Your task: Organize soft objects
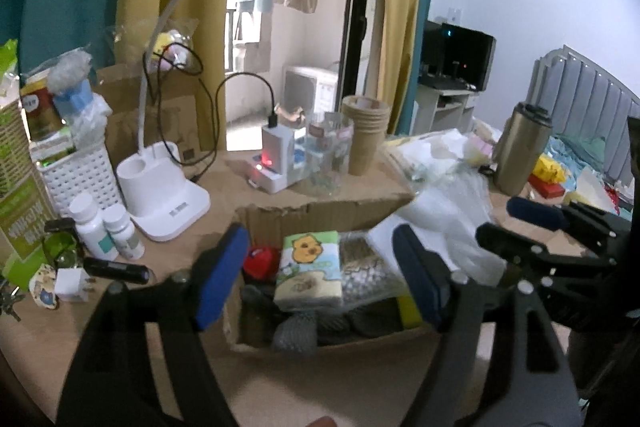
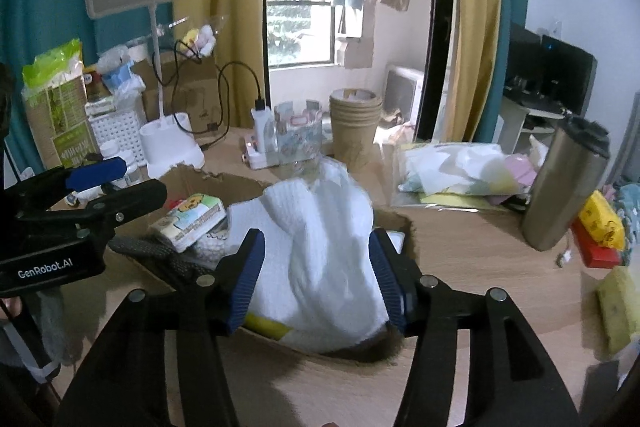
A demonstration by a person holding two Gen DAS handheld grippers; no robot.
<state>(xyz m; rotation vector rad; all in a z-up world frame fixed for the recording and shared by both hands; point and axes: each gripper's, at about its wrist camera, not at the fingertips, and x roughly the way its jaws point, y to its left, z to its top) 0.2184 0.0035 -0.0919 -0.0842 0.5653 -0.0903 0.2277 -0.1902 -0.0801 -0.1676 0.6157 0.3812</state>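
White towel [image 2: 320,251] sits between the right claw [image 2: 316,279] pads (gripped); left claw [image 1: 316,275] gapes empty.

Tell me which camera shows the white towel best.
The right wrist view: the white towel fills the frame's middle, between the right gripper's fingers, over the cardboard box. In the left wrist view it shows only as a blurred white shape beside the right gripper.

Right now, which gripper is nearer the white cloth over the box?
Right. The right gripper has the white cloth between its fingers above the cardboard box. The left gripper is open over the box's other side, by the tissue pack.
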